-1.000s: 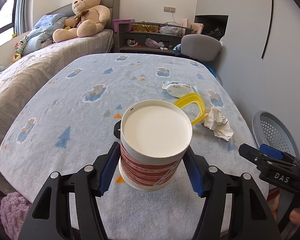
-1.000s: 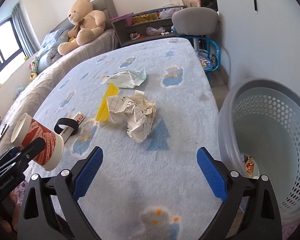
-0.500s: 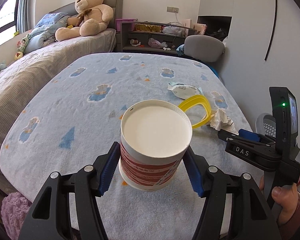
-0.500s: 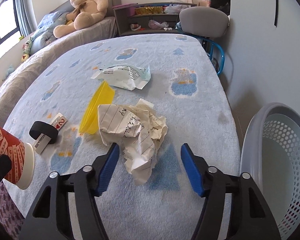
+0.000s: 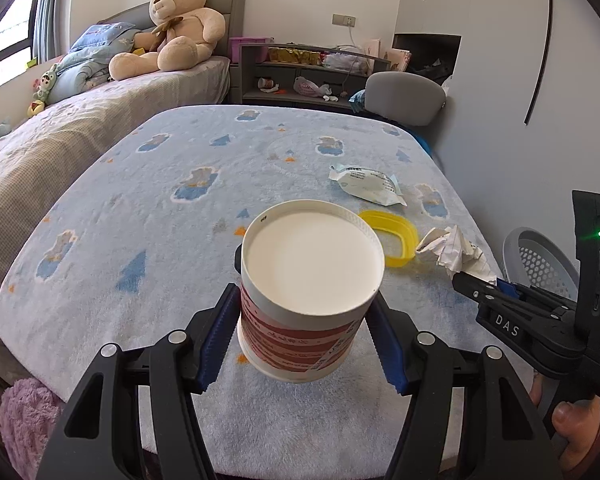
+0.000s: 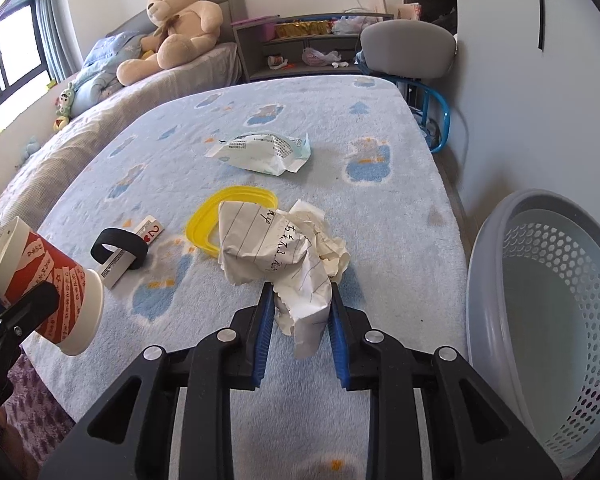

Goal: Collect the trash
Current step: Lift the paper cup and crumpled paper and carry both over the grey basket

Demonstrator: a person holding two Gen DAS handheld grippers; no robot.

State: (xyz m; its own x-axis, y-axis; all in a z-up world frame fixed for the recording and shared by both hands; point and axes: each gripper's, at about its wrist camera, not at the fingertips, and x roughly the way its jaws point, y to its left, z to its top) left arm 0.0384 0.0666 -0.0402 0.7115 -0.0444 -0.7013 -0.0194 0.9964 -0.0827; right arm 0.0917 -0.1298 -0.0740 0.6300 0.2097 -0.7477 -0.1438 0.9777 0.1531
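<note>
Bright window daylight, sharp frames, fisheye-curved edges.

- Teddy bear sits propped at the bed's headboard end.
- Grey chair stands at the table's far edge.
- Cluttered shelf behind.

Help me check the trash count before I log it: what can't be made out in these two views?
- Inside of the paper cup: both views, only its base and wall face the cameras.
- Basket bottom: right wrist view, cut by the frame edge; left wrist view, the right hand-held gripper blocks it.
- Writing on the crumpled paper: too creased to read.
- Yellow lid: partly under the paper.
</note>
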